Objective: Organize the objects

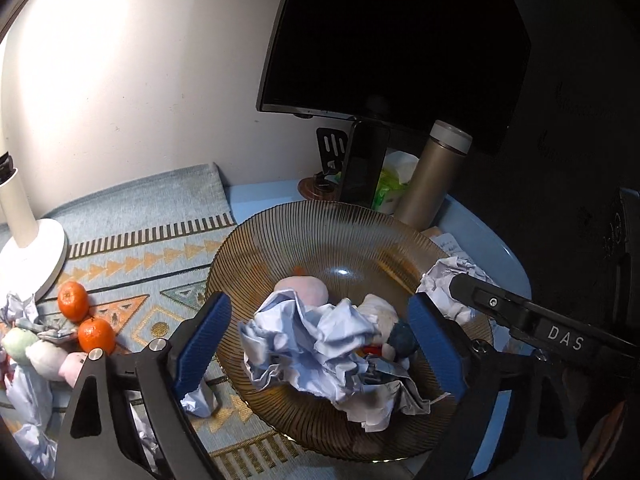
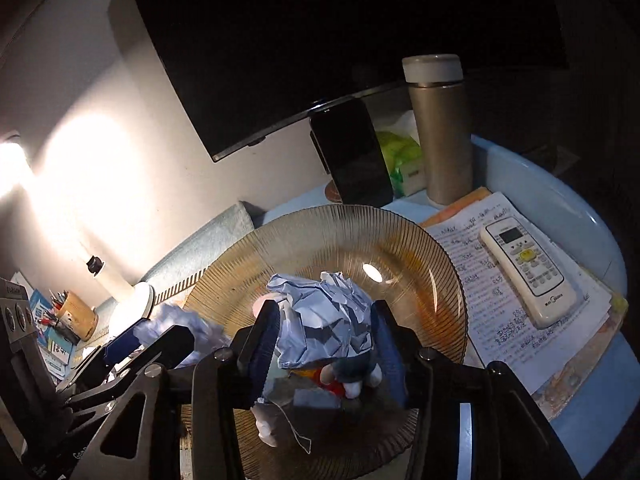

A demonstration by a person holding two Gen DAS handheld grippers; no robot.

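A ribbed amber glass bowl [image 1: 344, 232] [image 2: 420, 248] sits on the table. It holds crumpled pale paper [image 1: 316, 340], a pink soft toy [image 1: 304, 288] and a small blue plush figure [image 1: 402, 340]. My left gripper [image 1: 320, 340] is open, its blue pads either side of the paper pile over the bowl. My right gripper [image 2: 324, 332] is shut on a crumpled paper ball [image 2: 324, 316] above the bowl; it shows in the left wrist view too [image 1: 452, 284]. Two tangerines [image 1: 73, 300] lie on the patterned mat at the left.
A white lamp base [image 1: 32, 256] stands at the left, with soft toys and paper [image 1: 36, 352] near it. A metal flask [image 2: 440, 132], a phone [image 2: 352, 156], a green pack and a monitor stand behind. A remote [image 2: 528, 268] lies on papers at right.
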